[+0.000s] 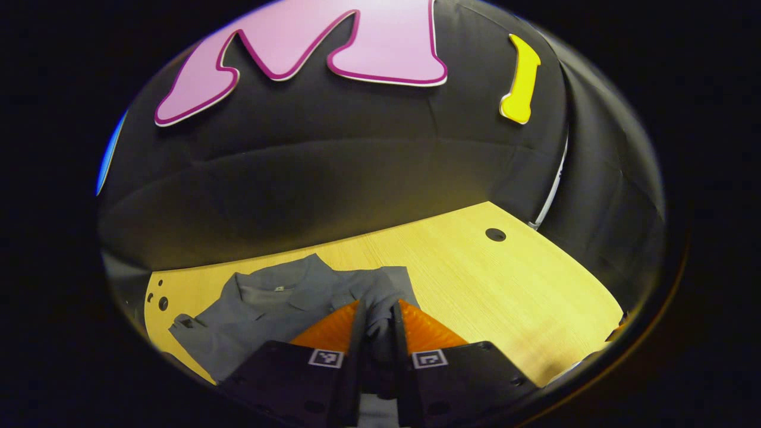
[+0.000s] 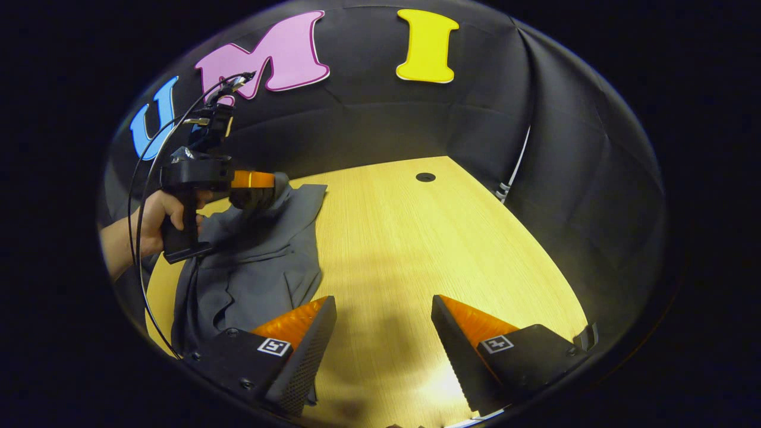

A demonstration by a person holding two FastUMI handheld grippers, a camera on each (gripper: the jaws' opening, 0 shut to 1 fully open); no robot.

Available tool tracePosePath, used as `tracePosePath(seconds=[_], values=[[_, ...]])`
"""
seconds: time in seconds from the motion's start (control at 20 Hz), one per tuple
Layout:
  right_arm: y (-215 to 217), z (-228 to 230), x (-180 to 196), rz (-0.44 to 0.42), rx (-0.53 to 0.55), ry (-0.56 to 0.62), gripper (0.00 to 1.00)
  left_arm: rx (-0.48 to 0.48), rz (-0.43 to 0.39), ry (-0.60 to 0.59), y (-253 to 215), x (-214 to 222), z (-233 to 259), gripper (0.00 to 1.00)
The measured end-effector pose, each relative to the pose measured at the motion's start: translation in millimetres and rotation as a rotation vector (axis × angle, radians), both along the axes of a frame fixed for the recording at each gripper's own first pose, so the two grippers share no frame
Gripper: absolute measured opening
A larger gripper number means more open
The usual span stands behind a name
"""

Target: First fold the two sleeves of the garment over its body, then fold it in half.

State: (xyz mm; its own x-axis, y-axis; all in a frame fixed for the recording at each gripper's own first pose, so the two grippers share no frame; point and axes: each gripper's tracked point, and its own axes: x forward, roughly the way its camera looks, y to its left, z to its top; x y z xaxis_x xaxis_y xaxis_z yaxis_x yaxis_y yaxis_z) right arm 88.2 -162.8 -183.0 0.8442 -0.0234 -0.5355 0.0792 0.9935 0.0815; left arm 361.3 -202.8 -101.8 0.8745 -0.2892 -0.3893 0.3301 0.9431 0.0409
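at nine o'clock on the table (image 2: pixel 416 238), a sleeve (image 1: pixel 380 300) of the grey garment (image 2: pixel 255 267) is pinched by the left gripper (image 1: pixel 379 324), lifted over the body; the right gripper (image 2: pixel 383 333) is held wide, empty; the halving is judged undone.

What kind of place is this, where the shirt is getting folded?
Likely a staged recording booth, not a home: black cloth walls close in a bare wooden table, and a hand works the left gripper on the grey garment.

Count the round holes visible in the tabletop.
4: one large hole near the far right edge, seen in both views; three small holes at the far left corner. The garment may hide others.
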Motion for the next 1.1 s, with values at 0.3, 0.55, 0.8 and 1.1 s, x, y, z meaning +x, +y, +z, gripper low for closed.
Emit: tracePosePath(seconds=[0.3, 0.55, 0.8, 1.1], values=[[14, 1, -2, 0.041, 0.020, 0.005, 1.00, -0.024, 0.041, -0.037, 23, -31, 17, 0.77], [50, -3, -11, 0.115, 0.046, 0.020, 0.99, -0.087, 0.130, -0.010, 101, -100, 12, 0.98], [98, -28, -34, 0.229, 0.079, 0.117, 0.99, -0.021, 0.248, 0.069, 197, -195, -35, 0.98], [129, -62, -61, 0.278, 0.094, 0.237, 1.00, 0.015, 0.320, 0.267, 262, -309, -122, 0.99]])
